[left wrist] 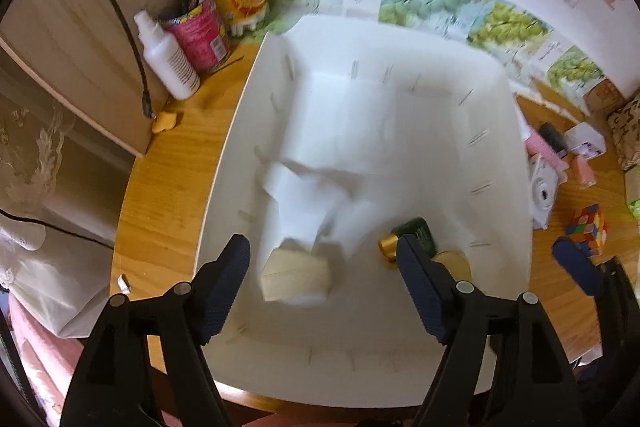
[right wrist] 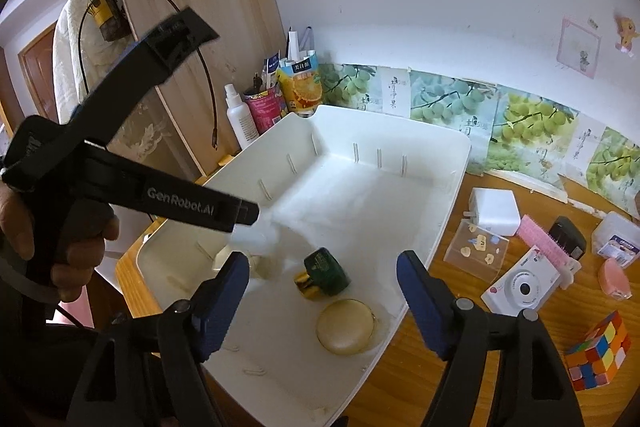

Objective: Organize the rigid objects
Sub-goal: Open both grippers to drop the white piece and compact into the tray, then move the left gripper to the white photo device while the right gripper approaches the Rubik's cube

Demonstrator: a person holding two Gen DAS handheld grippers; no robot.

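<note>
Deposit step under way: left gripper (left wrist: 324, 283) and right gripper (right wrist: 323, 293) both released, empty, above white bin (right wrist: 448, 195); next, fetching Rubik's cube (right wrist: 598, 357).

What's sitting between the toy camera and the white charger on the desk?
A clear acrylic block with small shells inside lies between the white charger and toy camera, shown in the right wrist view.

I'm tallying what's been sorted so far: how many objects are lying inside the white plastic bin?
3, in the white plastic bin: a dark green jar with a gold cap mid-floor, a round cream compact beside it near the right wall, and a blurred beige block toward the left. Blur may hide others.
</note>
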